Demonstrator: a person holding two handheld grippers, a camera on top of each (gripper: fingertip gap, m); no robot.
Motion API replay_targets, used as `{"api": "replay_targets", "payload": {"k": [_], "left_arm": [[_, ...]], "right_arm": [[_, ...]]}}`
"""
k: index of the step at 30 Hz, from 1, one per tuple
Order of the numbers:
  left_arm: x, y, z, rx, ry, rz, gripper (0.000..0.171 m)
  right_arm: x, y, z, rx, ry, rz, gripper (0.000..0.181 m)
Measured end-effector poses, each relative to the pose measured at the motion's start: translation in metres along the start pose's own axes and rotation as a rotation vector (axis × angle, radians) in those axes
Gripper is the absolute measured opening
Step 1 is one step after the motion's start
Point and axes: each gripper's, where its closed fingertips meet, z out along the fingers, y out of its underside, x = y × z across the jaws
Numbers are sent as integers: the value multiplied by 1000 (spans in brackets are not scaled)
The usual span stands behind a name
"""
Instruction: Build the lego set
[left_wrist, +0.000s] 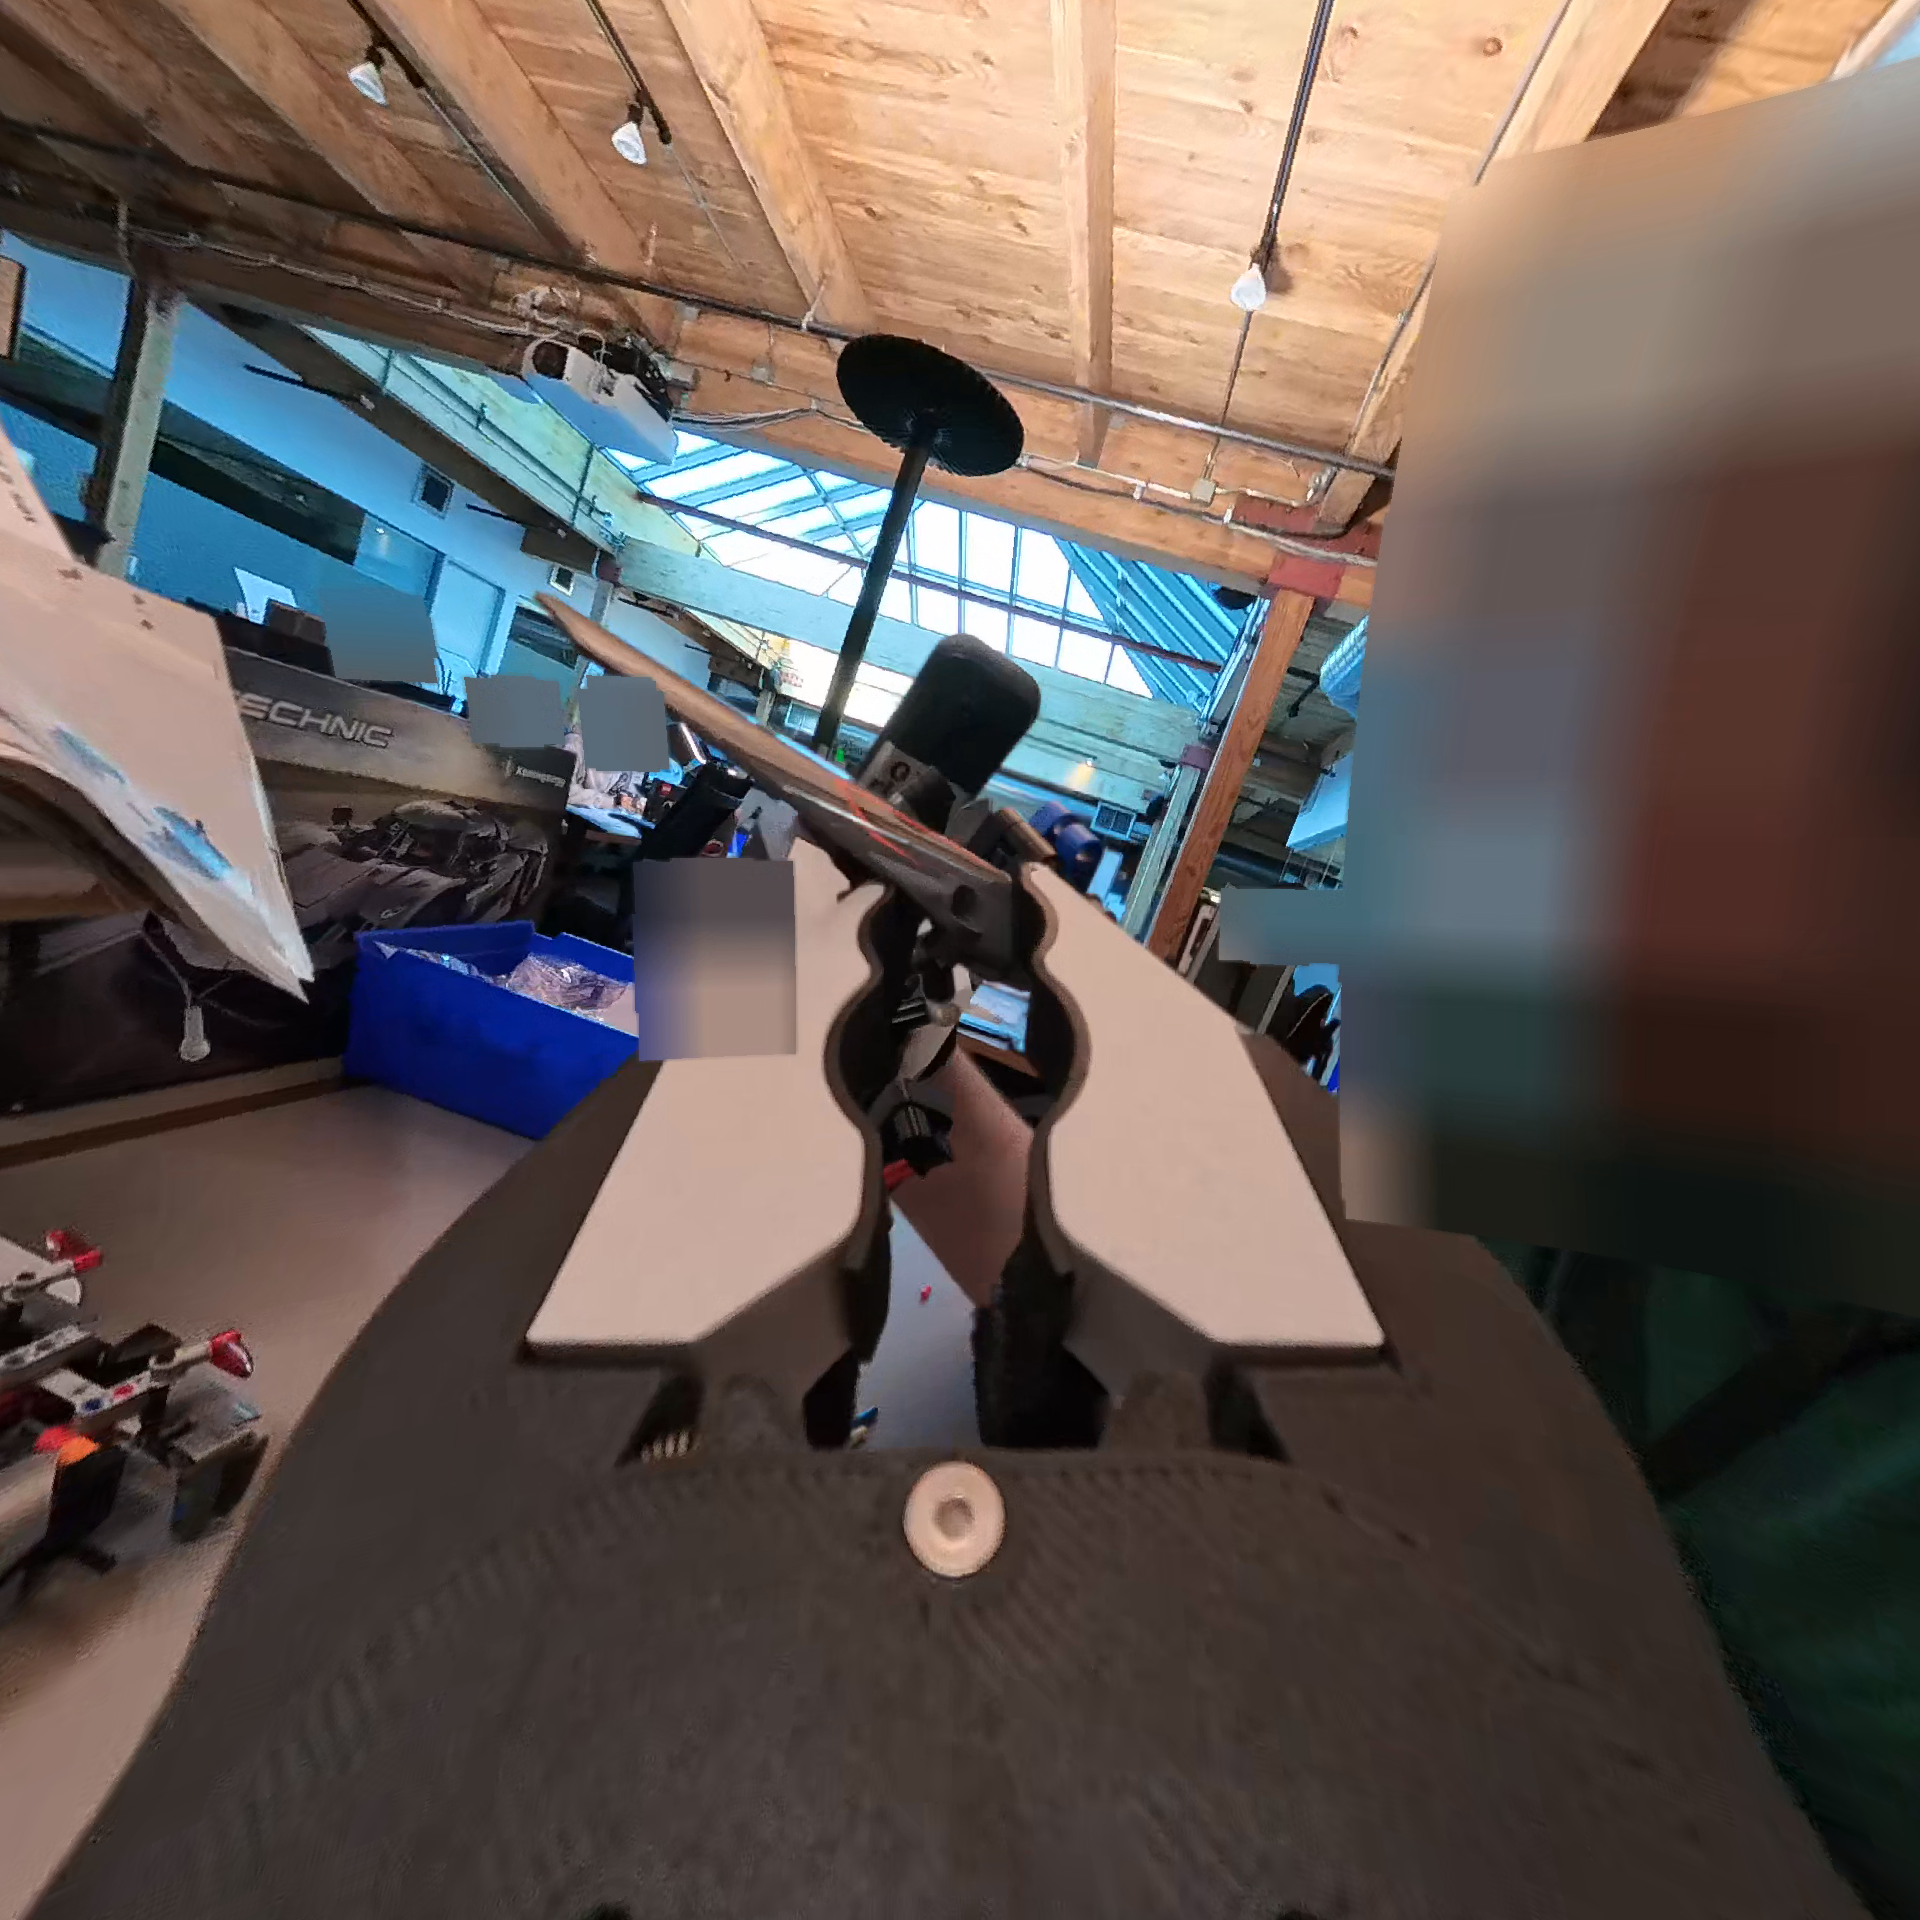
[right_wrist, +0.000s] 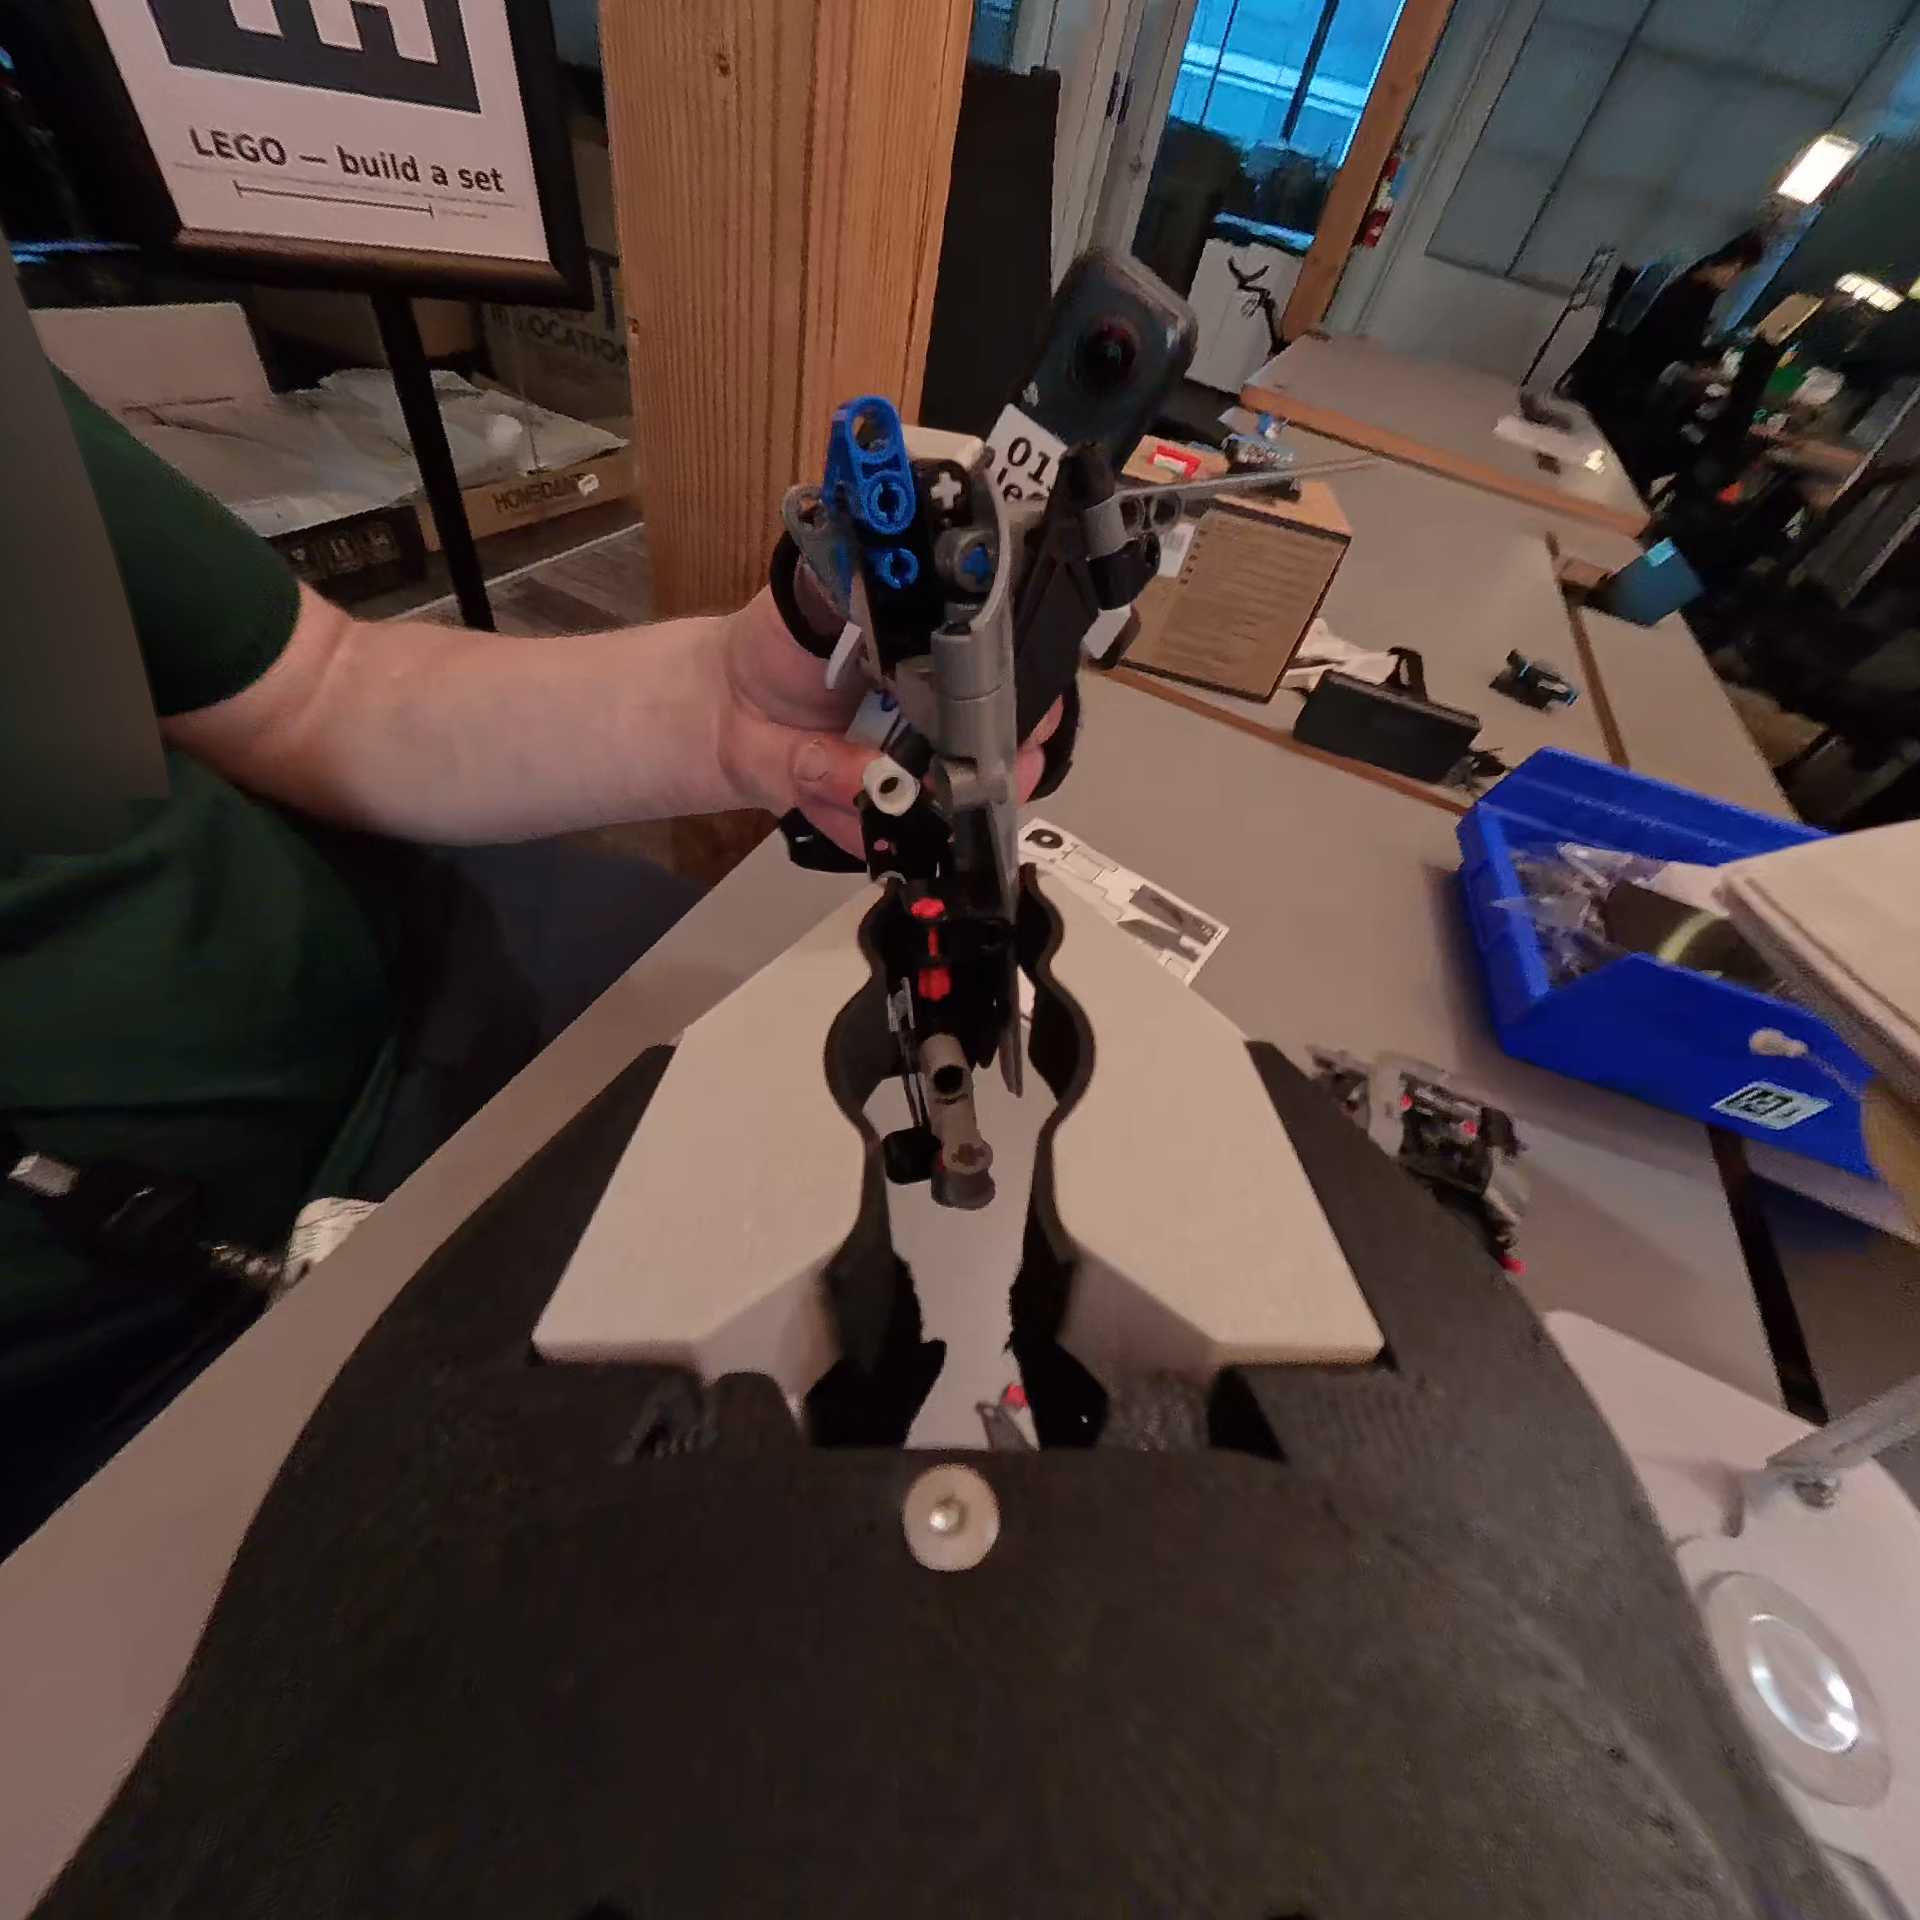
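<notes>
I hold one Lego Technic assembly between both grippers, above the table. In the right wrist view my right gripper (right_wrist: 948, 904) is shut on its black lower end with red pins (right_wrist: 940, 966). Its grey beams and blue parts (right_wrist: 873, 488) rise toward the left gripper, held by a hand (right_wrist: 800, 717). In the left wrist view my left gripper (left_wrist: 940, 894) points upward and is shut on the same assembly (left_wrist: 914, 997). A long thin dark panel (left_wrist: 748, 727) sticks out up-left from it. The other gripper's black camera (left_wrist: 966, 717) shows just behind.
A partly built Lego model (left_wrist: 114, 1382) (right_wrist: 1444, 1132) lies on the grey table. A blue bin of bagged parts (left_wrist: 468, 1018) (right_wrist: 1621, 997), an open booklet (left_wrist: 125, 779) (right_wrist: 1839, 935), a sticker sheet (right_wrist: 1132, 904), a cardboard box (right_wrist: 1236, 592) and a wooden post (right_wrist: 779, 312) stand around. The tips of one gripper are about 6 cm away from the tips of the other.
</notes>
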Motion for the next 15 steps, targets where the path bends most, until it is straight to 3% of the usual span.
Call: {"api": "replay_targets", "payload": {"k": [7, 15], "left_arm": [[-8, 4, 27, -39, 26, 54, 17], [-4, 11, 37, -86, 46, 125, 11]], "right_arm": [[3, 9, -21, -69, -4, 57, 20], [13, 19, -19, -91, 39, 58, 21]]}}
